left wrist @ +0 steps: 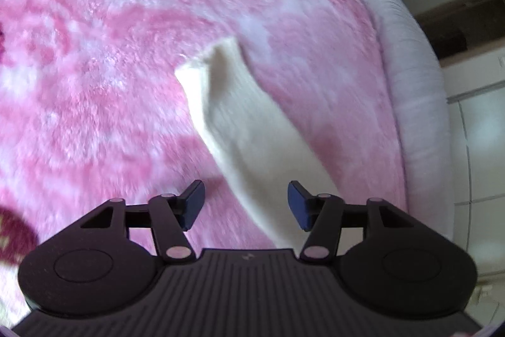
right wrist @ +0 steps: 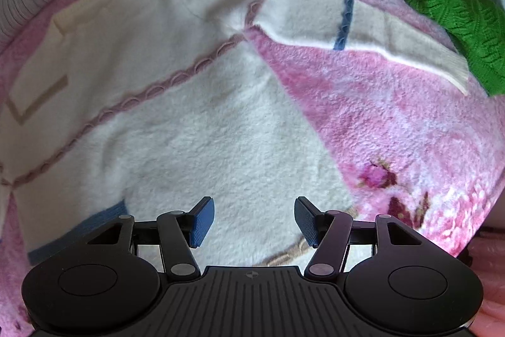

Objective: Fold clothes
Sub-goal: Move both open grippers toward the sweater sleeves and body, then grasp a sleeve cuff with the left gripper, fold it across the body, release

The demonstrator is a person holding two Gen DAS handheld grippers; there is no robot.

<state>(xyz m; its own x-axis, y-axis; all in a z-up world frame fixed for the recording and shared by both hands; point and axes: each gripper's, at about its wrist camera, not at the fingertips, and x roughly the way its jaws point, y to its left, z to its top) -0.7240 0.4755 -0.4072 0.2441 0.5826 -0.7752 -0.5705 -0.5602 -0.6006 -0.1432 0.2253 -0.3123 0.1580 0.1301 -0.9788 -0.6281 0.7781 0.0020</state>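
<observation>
Blue-padded jaws of the left gripper (left wrist: 246, 204) and right gripper (right wrist: 254, 221) are hanging parted, grasping nothing, over a cream sweater (right wrist: 176, 103) lying spread on the pink blanket (right wrist: 378, 116) near green knitwear (right wrist: 448, 18).

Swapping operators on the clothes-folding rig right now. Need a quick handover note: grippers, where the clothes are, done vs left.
Left gripper: open, nothing held, over a cream sleeve lying on the pink blanket near the bed's edge.
Right gripper: open, nothing held, over the lower body of the cream sweater.
Sweater lies spread on the blanket, its other sleeve stretched out toward a green knit garment. More clothes are piled behind it; too small to identify.
Done: sweater laid out; no fold visible.
Left: fold both sleeves in, fold the body, then probably the green knit and the pile.
</observation>
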